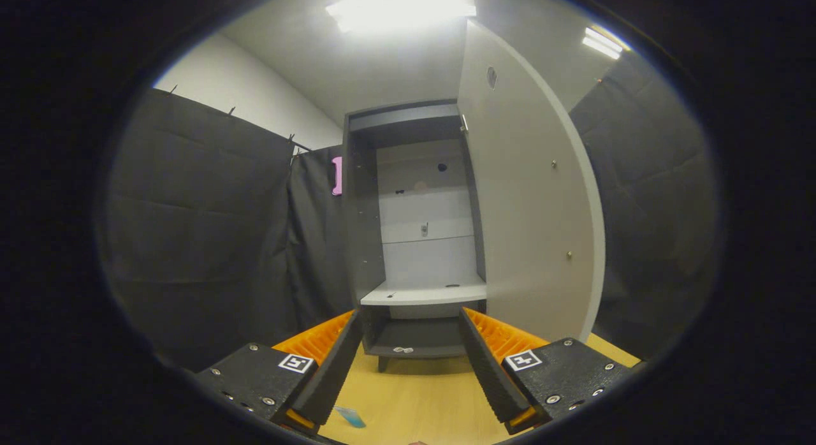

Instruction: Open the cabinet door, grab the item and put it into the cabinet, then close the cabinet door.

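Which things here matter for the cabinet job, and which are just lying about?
For the job:
- cabinet, door swung open
- small blue item on the table, between the open fingers of the gripper

Lying about:
- pink thing on the booth wall

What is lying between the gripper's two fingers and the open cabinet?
In the gripper view, only bare wooden tabletop lies between the open gripper and the cabinet. A small blue item lies nearer, by one finger's base.
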The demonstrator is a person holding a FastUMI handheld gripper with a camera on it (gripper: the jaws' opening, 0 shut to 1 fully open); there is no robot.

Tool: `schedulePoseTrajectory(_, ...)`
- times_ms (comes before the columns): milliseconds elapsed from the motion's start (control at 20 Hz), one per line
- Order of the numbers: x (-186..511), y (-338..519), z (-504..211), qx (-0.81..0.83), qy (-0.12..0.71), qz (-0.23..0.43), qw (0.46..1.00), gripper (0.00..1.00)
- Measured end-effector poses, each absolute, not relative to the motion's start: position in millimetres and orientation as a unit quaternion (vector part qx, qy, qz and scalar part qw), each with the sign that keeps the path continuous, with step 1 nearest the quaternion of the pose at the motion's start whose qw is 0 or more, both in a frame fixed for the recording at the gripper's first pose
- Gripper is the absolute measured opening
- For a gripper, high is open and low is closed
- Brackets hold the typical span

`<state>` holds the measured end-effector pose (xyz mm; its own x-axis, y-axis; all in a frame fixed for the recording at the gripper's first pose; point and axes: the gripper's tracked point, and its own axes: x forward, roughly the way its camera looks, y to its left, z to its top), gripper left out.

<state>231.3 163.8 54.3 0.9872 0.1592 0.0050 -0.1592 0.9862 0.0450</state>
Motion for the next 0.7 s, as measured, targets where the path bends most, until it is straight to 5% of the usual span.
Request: schedulePoseTrajectory(700, 262.5, 247.2, -88.0, 0.018, 0.075, 0.122, 0.99, 0.93)
